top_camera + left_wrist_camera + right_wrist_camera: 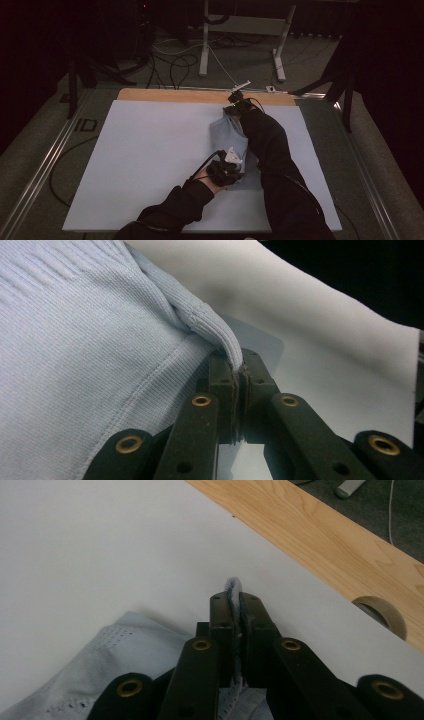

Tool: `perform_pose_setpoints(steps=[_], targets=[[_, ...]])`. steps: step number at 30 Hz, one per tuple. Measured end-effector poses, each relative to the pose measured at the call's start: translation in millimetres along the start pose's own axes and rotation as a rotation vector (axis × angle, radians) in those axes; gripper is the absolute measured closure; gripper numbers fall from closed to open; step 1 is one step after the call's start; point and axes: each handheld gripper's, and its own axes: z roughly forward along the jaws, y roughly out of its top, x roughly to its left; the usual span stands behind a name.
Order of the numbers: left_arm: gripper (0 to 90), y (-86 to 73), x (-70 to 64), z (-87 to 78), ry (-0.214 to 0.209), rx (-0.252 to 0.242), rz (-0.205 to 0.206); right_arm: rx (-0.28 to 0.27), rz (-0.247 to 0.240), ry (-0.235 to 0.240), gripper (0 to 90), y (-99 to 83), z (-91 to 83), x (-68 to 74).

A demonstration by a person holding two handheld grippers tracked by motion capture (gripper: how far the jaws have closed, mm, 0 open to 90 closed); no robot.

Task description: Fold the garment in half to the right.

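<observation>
White surface [150, 165], dim room. Pale blue knit garment [231, 142] right of centre. Left gripper [231, 169] clenched on hem at 6 o'clock, right gripper [234, 102] clenched on edge at 12. Keep even tension, lift together, avoid bunching.

Pale blue ribbed knit garment [231, 141], crumpled and partly folded on the desk's white sheet [150, 150], right of the sheet's middle, stretching from near the far wooden edge [175, 95] back toward the near side.
</observation>
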Motion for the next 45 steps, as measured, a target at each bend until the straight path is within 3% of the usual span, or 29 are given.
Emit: perform_pose_setpoints(steps=[8,10,11,12,14,19,21,27,33,35,38,40,45], targets=[[87.4,1.4,-3.1,9.1,0.002,0.014,0.005,0.004,0.048,-0.005,83.5,-10.9,1.0,-10.0],[87.3,1.9,-3.8,11.9,0.003,0.026,0.017,0.004,0.059,-0.002,74.5,-11.4,-2.5,-12.3],[87.3,2.1,-3.9,13.3,0.002,0.035,0.021,0.004,0.059,-0.002,74.5,-11.4,-2.5,-12.3],[87.3,2.1,-4.0,15.1,0.0,0.042,0.023,0.004,0.065,-0.001,64.9,-11.1,-6.3,-14.6],[87.3,2.0,-4.9,18.1,-0.003,0.052,0.027,0.013,0.064,-0.01,60.7,-11.2,-7.6,-15.1],[86.8,3.1,-7.5,23.9,-0.013,0.059,0.022,0.009,0.079,-0.007,36.7,-17.0,-20.6,-20.7],[86.8,4.7,-8.8,25.9,-0.017,0.066,0.029,0.009,0.082,-0.021,35.8,-18.1,-23.2,-21.2],[86.5,13.1,-10.5,32.1,-0.043,0.075,-0.007,-0.011,0.105,-0.017,31.5,-23.2,-34.3,-24.9],[86.7,22.2,-18.3,37.8,-0.034,0.103,0.022,-0.021,0.122,-0.023,31.5,-27.0,-38.2,-25.7],[86.2,23.2,-19.4,40.7,-0.039,0.102,0.013,-0.027,0.121,-0.022,31.5,-28.4,-38.3,-25.5],[78.1,22.5,-18.4,45.9,-0.086,0.108,0.01,-0.03,0.121,-0.007,28.8,-29.0,-38.8,-24.7],[74.0,21.3,-21.1,49.1,-0.094,0.111,0.02,-0.04,0.127,0.003,26.5,-29.2,-39.4,-24.0],[69.3,18.3,-24.9,52.9,-0.139,0.117,0.017,-0.044,0.136,0.017,20.0,-29.4,-39.8,-24.0]])
